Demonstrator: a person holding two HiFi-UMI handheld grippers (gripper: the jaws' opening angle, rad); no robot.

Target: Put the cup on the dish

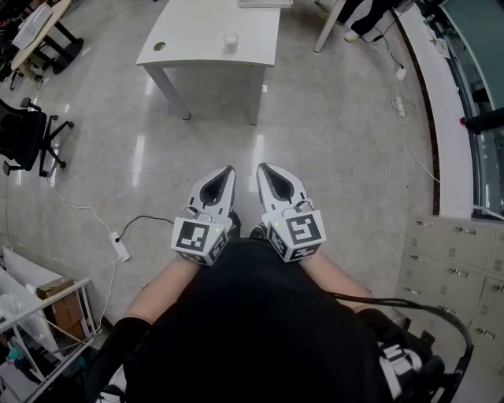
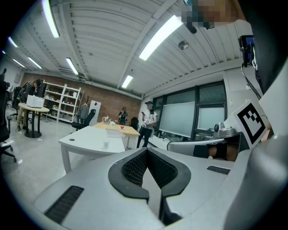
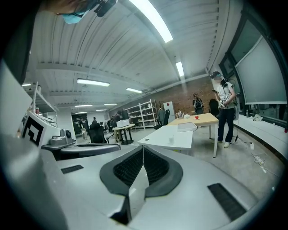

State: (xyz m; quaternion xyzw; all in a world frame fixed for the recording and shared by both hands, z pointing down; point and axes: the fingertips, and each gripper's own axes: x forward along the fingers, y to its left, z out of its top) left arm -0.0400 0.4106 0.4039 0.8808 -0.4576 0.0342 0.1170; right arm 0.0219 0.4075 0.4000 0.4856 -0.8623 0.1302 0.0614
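Observation:
A small pale cup [image 1: 229,39] stands on a white table [image 1: 197,31] far ahead of me across the floor. It shows small in the left gripper view [image 2: 105,144] and in the right gripper view [image 3: 171,140]. I cannot make out a dish on that table. A red cup [image 3: 196,117] sits on a wooden table further back. My left gripper [image 1: 230,168] and right gripper [image 1: 262,166] are held side by side close to my body, pointing at the white table. Each is shut and holds nothing [image 2: 146,149] [image 3: 143,147].
A flat tray [image 1: 264,2] lies at the white table's far end. A black office chair [image 1: 27,134] stands at the left, and a power strip [image 1: 120,248] with its cable lies on the floor. Drawer cabinets [image 1: 457,260] line the right side. People [image 2: 147,123] stand beyond the tables.

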